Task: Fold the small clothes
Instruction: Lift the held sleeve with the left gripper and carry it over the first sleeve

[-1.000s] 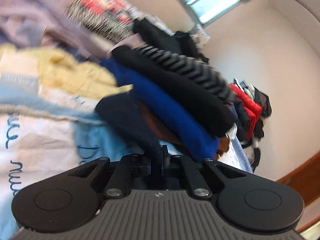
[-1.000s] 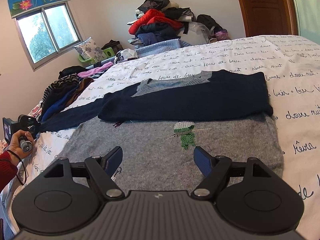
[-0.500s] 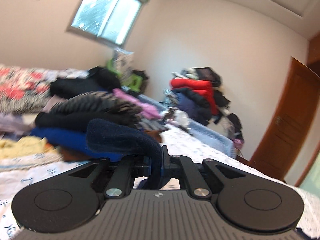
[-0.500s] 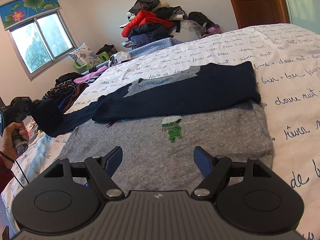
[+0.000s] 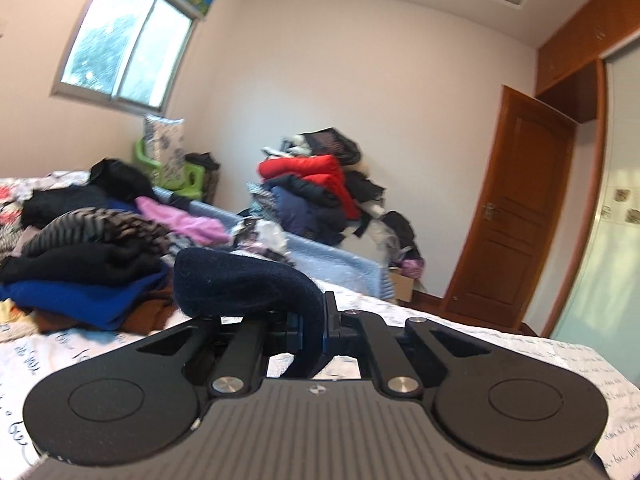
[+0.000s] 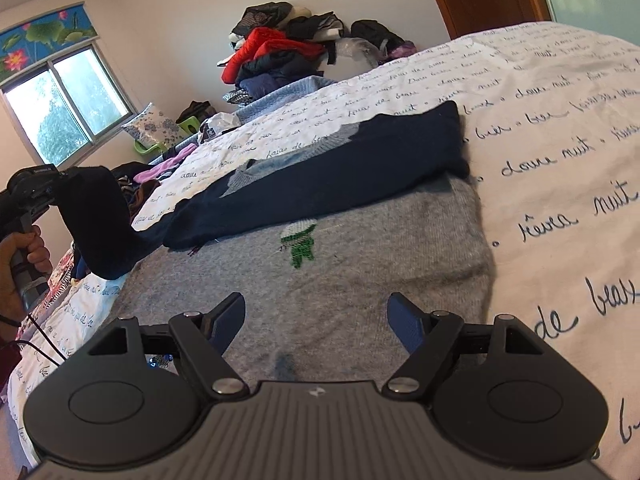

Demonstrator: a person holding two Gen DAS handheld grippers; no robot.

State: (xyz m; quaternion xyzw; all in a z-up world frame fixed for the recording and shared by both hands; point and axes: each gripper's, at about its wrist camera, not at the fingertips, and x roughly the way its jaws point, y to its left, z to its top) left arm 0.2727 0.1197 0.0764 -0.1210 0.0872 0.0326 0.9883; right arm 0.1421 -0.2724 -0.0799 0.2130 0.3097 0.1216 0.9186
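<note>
Holding navy sleeve (image 5: pixel 240 280) up in my left gripper (image 5: pixel 311 330), clamped tight. Right gripper (image 6: pixel 316 322) wide open, empty, hovering over grey sweater (image 6: pixel 320 280) on bed (image 6: pixel 560 140). Sleeve's long axis runs from left gripper toward sweater body, so left does next fold, I reckon.

My navy-and-grey sweater (image 6: pixel 352 196) lies flat on the bedspread, one navy sleeve (image 6: pixel 100 224) lifted off it and arching upward, its cuff (image 5: pixel 240 284) pinched.
</note>
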